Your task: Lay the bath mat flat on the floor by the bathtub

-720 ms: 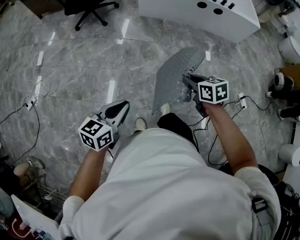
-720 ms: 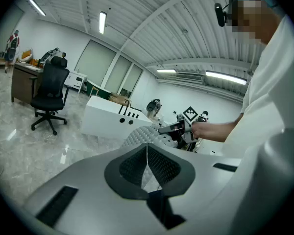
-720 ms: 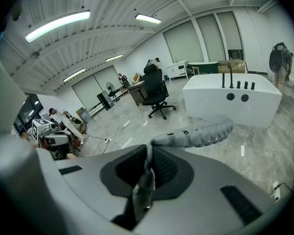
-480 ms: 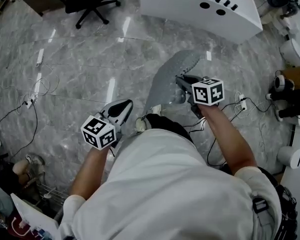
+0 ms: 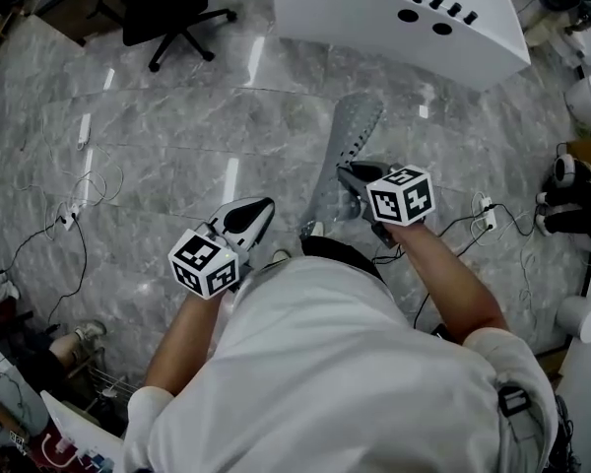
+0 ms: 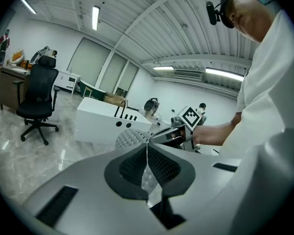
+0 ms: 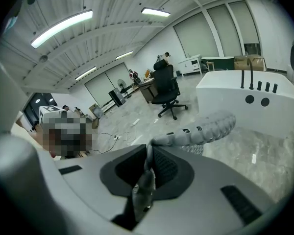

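Observation:
A grey studded bath mat (image 5: 343, 156) hangs above the marble floor and looks narrow, almost edge-on. My right gripper (image 5: 349, 179) is shut on its near edge. In the right gripper view the mat (image 7: 201, 131) runs out from between the shut pads (image 7: 150, 153) toward the white bathtub (image 7: 250, 106). The bathtub (image 5: 404, 18) stands at the far side of the floor. My left gripper (image 5: 254, 213) hangs to the left of the mat, apart from it, shut with nothing in it. The left gripper view shows its pads meeting (image 6: 147, 148), with the mat (image 6: 130, 137) and the right gripper (image 6: 161, 137) beyond.
A black office chair (image 5: 163, 3) stands at the far left. Cables and a power strip (image 5: 74, 210) lie on the floor at left, and more cables (image 5: 483, 210) at right. White round fixtures (image 5: 586, 101) line the right edge. The person's shoe (image 5: 312, 230) is just under the mat.
The right gripper has moved left with the mat, which has turned from broad-faced to nearly edge-on. The left gripper has drifted slightly right, still shut.

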Demonstrator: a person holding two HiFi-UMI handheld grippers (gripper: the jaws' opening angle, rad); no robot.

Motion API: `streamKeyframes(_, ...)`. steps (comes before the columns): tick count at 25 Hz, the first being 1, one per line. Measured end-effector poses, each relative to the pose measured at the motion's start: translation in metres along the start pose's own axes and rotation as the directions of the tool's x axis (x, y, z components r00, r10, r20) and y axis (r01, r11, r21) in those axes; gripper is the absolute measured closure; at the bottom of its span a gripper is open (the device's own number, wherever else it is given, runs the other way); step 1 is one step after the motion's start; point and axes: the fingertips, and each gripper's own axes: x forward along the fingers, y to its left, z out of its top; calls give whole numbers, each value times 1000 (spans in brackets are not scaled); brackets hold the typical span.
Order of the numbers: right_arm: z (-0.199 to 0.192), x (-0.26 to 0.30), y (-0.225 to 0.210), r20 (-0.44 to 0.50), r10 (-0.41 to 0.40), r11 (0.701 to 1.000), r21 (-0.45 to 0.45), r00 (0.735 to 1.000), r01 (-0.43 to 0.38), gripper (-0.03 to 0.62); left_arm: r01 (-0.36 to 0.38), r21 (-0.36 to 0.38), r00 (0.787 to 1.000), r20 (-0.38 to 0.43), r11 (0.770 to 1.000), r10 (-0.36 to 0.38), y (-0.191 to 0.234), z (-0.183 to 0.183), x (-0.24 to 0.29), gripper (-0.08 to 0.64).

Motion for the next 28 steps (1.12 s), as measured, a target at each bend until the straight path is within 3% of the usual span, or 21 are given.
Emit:
streamKeyframes(10,68,28,-113,-14,-61,997,-38,998,60,551,42,18,999,-4,999,-42,35,72,94,538)
streamKeyframes(16,120,60,-180,-9,-115,993,-12,993,115,551,113,17,993,-40,993,-112,91,97,143,538)
streamKeyframes(22,176,98,-230,-28,-167,985,48,986,168,551,224,15,972,-79,974,-222,161,148,201,538)
streamKeyframes(28,244,150,-275,-37,-199,978,57,979,201,551,329,43,938,-133,943,-321,230,196,251,538)
